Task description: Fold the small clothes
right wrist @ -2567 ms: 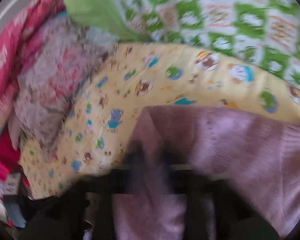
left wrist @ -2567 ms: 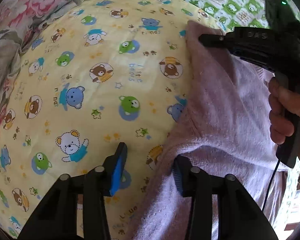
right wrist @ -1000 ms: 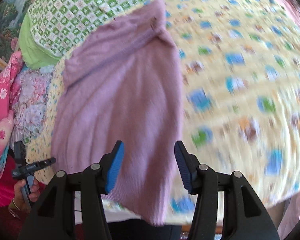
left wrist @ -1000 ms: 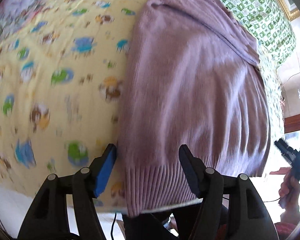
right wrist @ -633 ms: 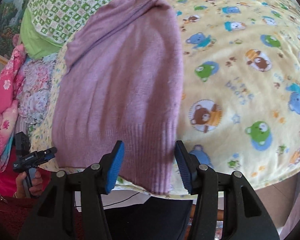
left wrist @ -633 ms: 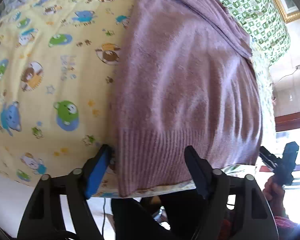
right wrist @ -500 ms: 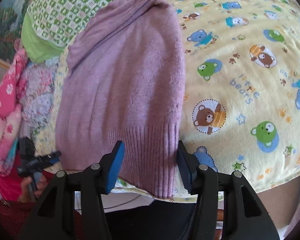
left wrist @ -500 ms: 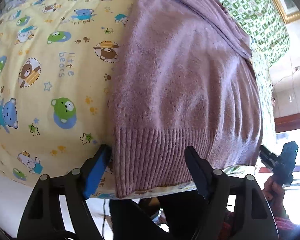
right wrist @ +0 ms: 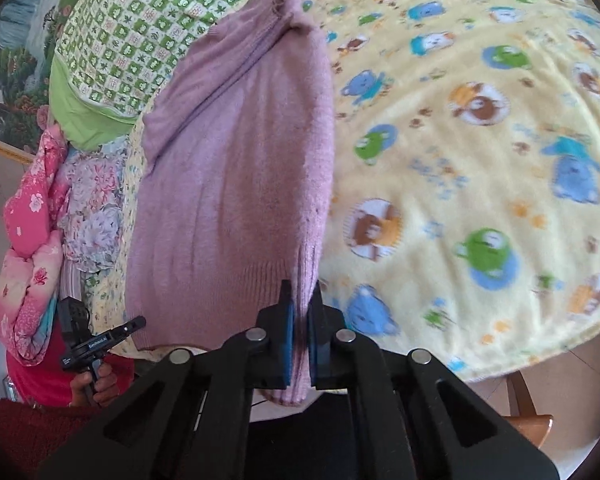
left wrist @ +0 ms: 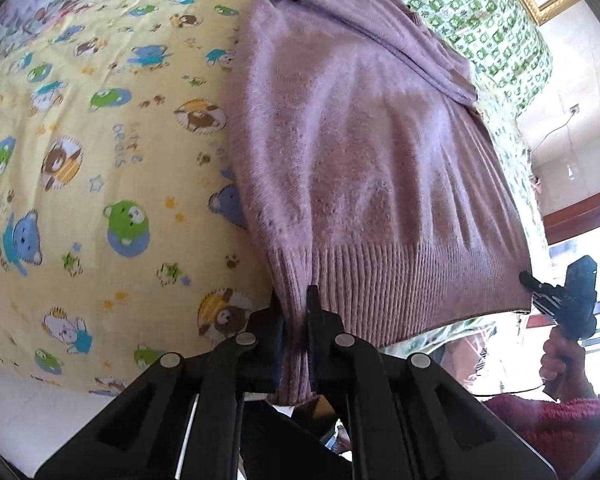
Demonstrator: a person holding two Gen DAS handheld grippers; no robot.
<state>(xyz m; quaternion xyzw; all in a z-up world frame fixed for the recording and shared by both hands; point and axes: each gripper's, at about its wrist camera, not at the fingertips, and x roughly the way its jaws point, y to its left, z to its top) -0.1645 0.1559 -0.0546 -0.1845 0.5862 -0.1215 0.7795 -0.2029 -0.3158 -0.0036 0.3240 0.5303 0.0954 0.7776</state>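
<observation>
A mauve knitted sweater (left wrist: 364,152) lies flat on a yellow bear-print blanket (left wrist: 100,160), its ribbed hem at the near edge. My left gripper (left wrist: 296,300) is shut on one corner of the hem. My right gripper (right wrist: 300,296) is shut on the other hem corner of the sweater (right wrist: 236,168). Each gripper also shows small in the other's view, the right one (left wrist: 540,286) at the far hem corner and the left one (right wrist: 132,326) at the lower left.
A green patterned quilt (right wrist: 140,28) lies beyond the sweater's top. Pink and floral bedding (right wrist: 32,216) is piled at the left in the right wrist view. The yellow blanket (right wrist: 480,160) spreads wide beside the sweater. The bed edge and floor are just below the hem.
Both grippers were open around the hem half a second ago; now both have closed on the hem corners. The sweater otherwise lies as before.
</observation>
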